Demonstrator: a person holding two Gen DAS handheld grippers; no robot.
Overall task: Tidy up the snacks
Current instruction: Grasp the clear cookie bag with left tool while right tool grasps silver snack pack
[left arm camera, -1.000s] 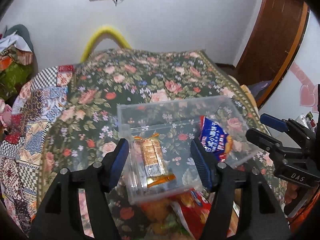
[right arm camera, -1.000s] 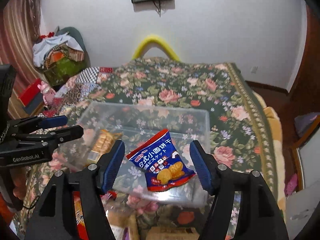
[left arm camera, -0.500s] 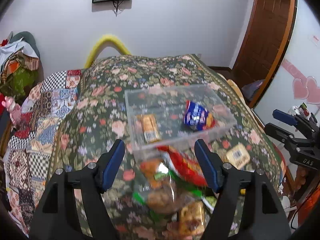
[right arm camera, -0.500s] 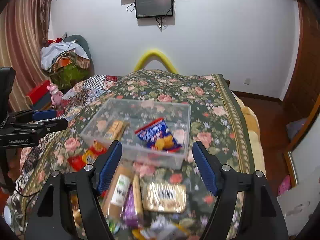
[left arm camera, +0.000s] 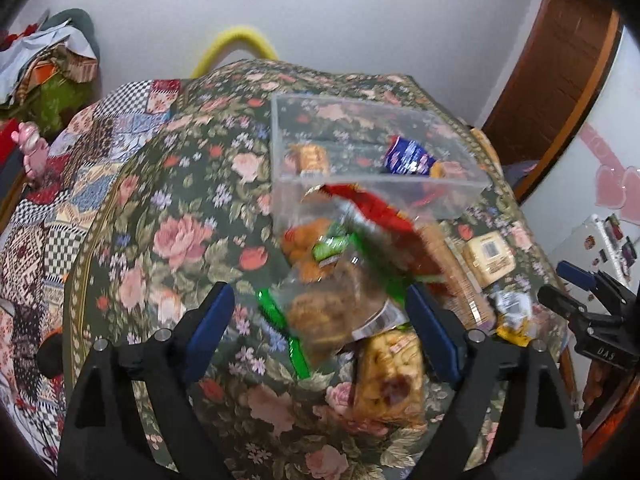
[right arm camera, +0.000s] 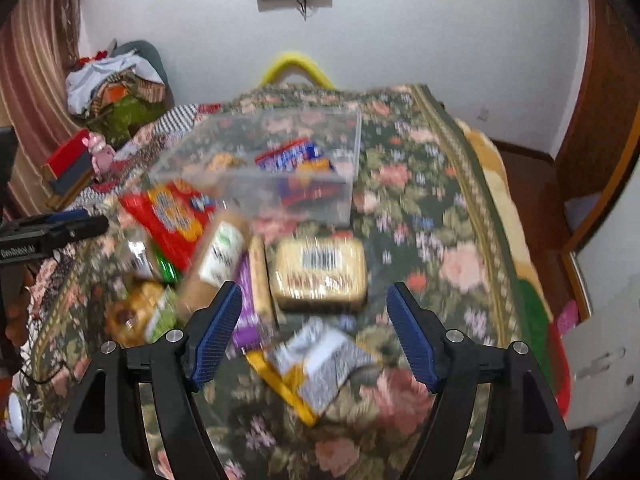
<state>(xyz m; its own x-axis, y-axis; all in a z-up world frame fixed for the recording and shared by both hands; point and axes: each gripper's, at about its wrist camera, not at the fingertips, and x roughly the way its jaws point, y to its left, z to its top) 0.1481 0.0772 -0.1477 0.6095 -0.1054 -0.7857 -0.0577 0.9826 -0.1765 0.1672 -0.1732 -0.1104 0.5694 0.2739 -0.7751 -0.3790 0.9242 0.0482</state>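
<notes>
1. Tools first: the left tool (left arm camera: 318,330) has its jaws spread wide, and they have just been opening further. Nothing is pinched; a clear bag of brown pastries (left arm camera: 332,312) lies on the bed between and beyond the blue pads, not touched by them.
2. The right tool (right arm camera: 314,330) also stands spread with nothing pressed between its pads (right arm camera: 218,330). Its jaws have been opening a little in the last second. Below the gap lies a silver and yellow packet (right arm camera: 316,364).
3. Just beyond the right tool there is a tan biscuit pack with a barcode (right arm camera: 320,272). To its left are a purple packet (right arm camera: 246,316), a brown pack with a white label (right arm camera: 218,260) and a red and yellow bag (right arm camera: 172,216). This view is blurred, so I cannot read any print.
4. In the left view a bag of golden snacks (left arm camera: 390,380) lies near the right finger, partly under the pastry bag.
5. Farther out stands the clear plastic box (left arm camera: 460,200) on the floral bedspread (left arm camera: 180,240). Inside it are a blue snack bag (left arm camera: 410,158) and a small orange packet (left arm camera: 312,158), well apart.
6. Behind the bed are a yellow curved headboard (right arm camera: 296,66) and a white wall (right arm camera: 440,32).
</notes>
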